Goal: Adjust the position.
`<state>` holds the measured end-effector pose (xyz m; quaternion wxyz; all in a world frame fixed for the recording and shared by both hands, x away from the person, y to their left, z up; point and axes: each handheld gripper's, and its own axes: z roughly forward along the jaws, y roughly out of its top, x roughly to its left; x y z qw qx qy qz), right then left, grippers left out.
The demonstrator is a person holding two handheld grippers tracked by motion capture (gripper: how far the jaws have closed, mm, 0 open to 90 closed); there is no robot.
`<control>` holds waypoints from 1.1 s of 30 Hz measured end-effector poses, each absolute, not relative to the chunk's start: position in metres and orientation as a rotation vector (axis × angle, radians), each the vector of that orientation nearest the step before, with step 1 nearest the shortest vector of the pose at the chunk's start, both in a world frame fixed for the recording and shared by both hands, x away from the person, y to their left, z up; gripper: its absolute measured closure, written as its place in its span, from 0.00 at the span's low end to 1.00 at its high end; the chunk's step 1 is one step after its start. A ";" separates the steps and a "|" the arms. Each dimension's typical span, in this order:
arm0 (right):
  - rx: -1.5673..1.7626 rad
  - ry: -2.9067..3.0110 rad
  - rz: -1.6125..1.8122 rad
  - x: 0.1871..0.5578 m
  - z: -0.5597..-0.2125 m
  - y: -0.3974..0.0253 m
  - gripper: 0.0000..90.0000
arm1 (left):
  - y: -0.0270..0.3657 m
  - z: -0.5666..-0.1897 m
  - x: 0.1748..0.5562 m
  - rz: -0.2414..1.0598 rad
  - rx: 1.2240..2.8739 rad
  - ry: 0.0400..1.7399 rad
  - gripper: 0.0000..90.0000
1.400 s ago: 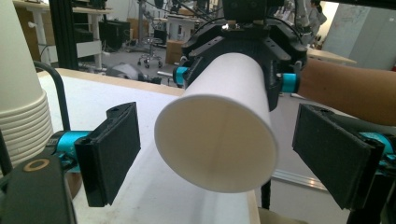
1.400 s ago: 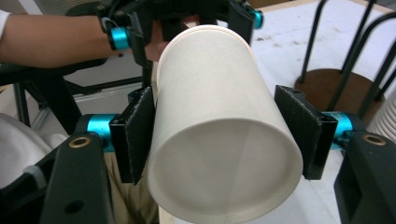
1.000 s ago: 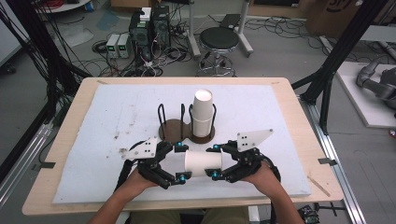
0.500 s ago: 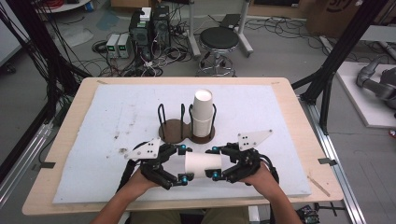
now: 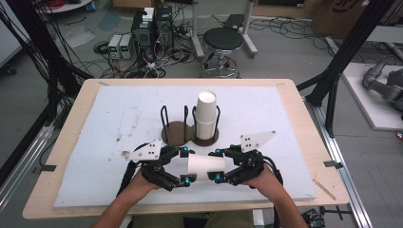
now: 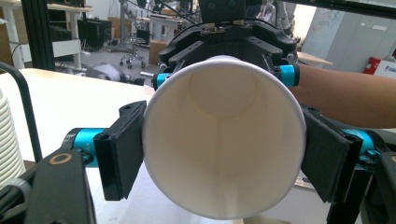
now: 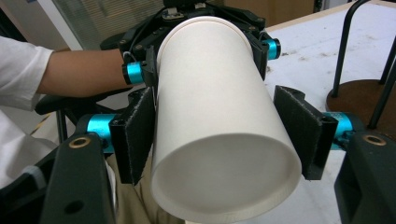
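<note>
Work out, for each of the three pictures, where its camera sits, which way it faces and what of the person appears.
High view: above the person's side, facing forward and down on the table; both forearms, left gripper, right gripper.
Left gripper view: rides the left gripper, facing the cup's open mouth; opposite forearm.
Right gripper view: rides the right gripper, facing the cup's base; opposite forearm, sleeve.
Shared: the cup.

Grey floor, black stool (image 5: pixel 222 39), tangled cables (image 5: pixel 157 66)

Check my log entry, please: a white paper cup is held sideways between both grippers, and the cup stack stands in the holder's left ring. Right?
Not quite: the high view shows the cup stack in the holder's right ring. The white paper cup does lie sideways between the left gripper and right gripper.
</note>
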<state>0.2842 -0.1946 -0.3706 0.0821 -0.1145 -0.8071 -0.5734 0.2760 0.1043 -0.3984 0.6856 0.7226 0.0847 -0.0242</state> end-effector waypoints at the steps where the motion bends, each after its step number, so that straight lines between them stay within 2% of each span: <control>1: -0.339 -2.416 -1.713 0.284 -0.371 -0.194 0.36 | 0.105 -0.398 0.276 -0.053 1.619 0.192 0.26; 10: -0.399 -2.431 -1.695 0.285 -0.370 -0.194 0.25 | 0.105 -0.399 0.277 -0.057 1.637 0.205 0.27; 21: -0.427 -2.444 -1.730 0.282 -0.362 -0.207 0.24 | 0.109 -0.394 0.280 -0.026 1.701 0.220 0.28; 33: -0.378 -2.705 -1.651 0.282 -0.344 -0.204 0.24 | 0.111 -0.370 0.289 0.028 1.877 0.212 0.28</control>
